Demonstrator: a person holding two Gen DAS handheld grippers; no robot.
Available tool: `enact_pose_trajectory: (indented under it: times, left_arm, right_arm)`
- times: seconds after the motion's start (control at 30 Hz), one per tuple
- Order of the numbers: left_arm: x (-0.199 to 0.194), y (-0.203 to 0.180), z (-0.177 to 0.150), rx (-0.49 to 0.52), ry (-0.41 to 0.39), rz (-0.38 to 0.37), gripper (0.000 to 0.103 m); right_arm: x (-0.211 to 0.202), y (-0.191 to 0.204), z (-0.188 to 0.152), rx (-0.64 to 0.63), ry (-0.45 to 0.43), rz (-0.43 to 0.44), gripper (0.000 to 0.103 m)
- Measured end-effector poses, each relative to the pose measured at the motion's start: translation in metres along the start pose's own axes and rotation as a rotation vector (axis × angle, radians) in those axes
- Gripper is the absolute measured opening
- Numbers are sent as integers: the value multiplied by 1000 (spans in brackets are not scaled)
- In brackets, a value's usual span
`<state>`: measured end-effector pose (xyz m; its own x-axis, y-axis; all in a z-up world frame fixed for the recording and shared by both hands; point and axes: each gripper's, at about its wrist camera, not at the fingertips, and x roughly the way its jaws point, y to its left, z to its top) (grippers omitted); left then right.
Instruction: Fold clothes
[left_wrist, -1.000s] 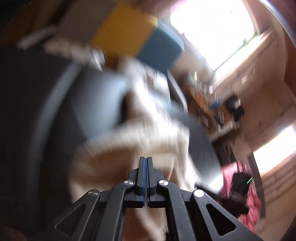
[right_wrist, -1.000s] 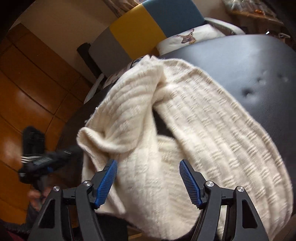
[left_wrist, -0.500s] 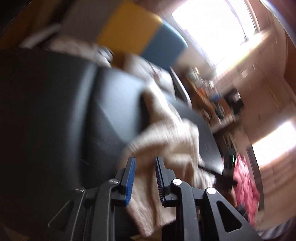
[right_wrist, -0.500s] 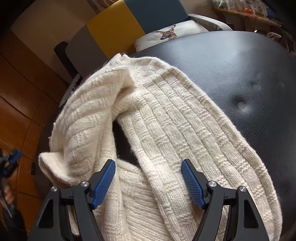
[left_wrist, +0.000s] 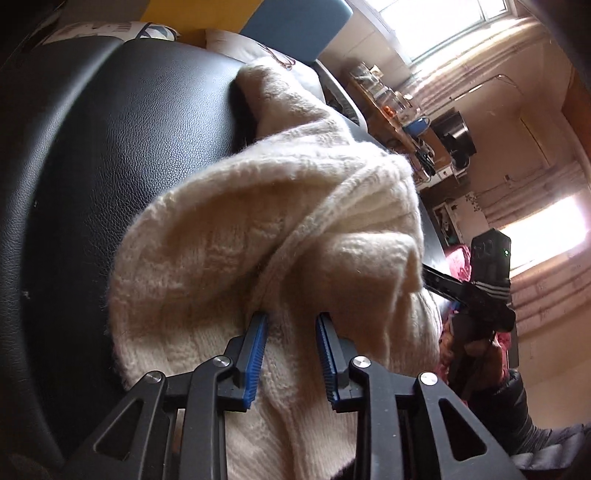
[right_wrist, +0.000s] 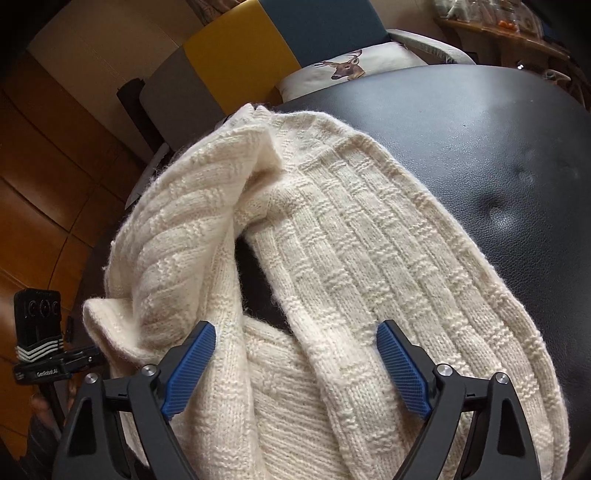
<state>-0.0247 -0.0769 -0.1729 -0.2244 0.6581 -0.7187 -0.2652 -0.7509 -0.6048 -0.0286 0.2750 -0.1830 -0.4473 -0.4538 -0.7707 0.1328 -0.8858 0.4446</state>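
Note:
A cream knitted sweater (right_wrist: 332, 236) lies bunched on a black leather surface (right_wrist: 498, 147). It also shows in the left wrist view (left_wrist: 258, 236), with a raised fold near the middle. My left gripper (left_wrist: 291, 332) is open, its blue pads on either side of a strip of the knit at the sweater's near edge. My right gripper (right_wrist: 295, 343) is wide open just above the sweater's near folds, holding nothing. The left gripper's body (right_wrist: 40, 343) shows at the lower left of the right wrist view.
A grey, yellow and blue chair back (right_wrist: 258, 48) and a deer-print cushion (right_wrist: 343, 70) stand behind the black surface. Wooden panelling (right_wrist: 44, 177) is at left. A cluttered shelf (left_wrist: 399, 107) and bright windows (left_wrist: 443, 22) lie to the right.
My left gripper was shut one second ago and has opened, now straddling the sweater's edge. The right gripper stayed wide open and shifted a little over the sweater.

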Motion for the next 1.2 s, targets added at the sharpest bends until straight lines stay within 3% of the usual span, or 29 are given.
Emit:
enact_pose_trajectory:
  times: [0.13,0.2,0.43,0.53,0.6,0.67,0.8,0.9,0.97,1.2]
  left_arm:
    - [-21,5,4,-58,-55,28,26]
    - [-33,4,3,-21,-84,47,29]
    - [7,1,20,27,48,-4,29]
    - [-2,6,13,13,16,-25,28]
    - [-6,15,9,-40,1,-25,5]
    - [-26,17,11,-74,-70,-40,5]
    - [-115,25,30,-98,-281,-9,4]
    - [-184,41,43,-93,-404,126,4]
    - [-213,59,51,-111,-435,259,4]
    - [-240,160,60,-252,-340,652,4]
  right_arm:
    - [-1,-2,0,8,1,17,93]
    - [-2,-4,1,12,2,27,93]
    - [-1,-3,2,15,-2,25,95]
    - [-1,-2,3,10,4,23,95]
    - [-2,-3,5,15,9,28,95]
    - [-4,-3,8,21,12,27,94]
    - [-13,3,17,-44,-5,-28,94]
    - [-11,3,23,-78,9,-70,94]
    - [-3,-1,24,-91,36,-115,94]
    - [14,-8,27,-123,81,-198,94]
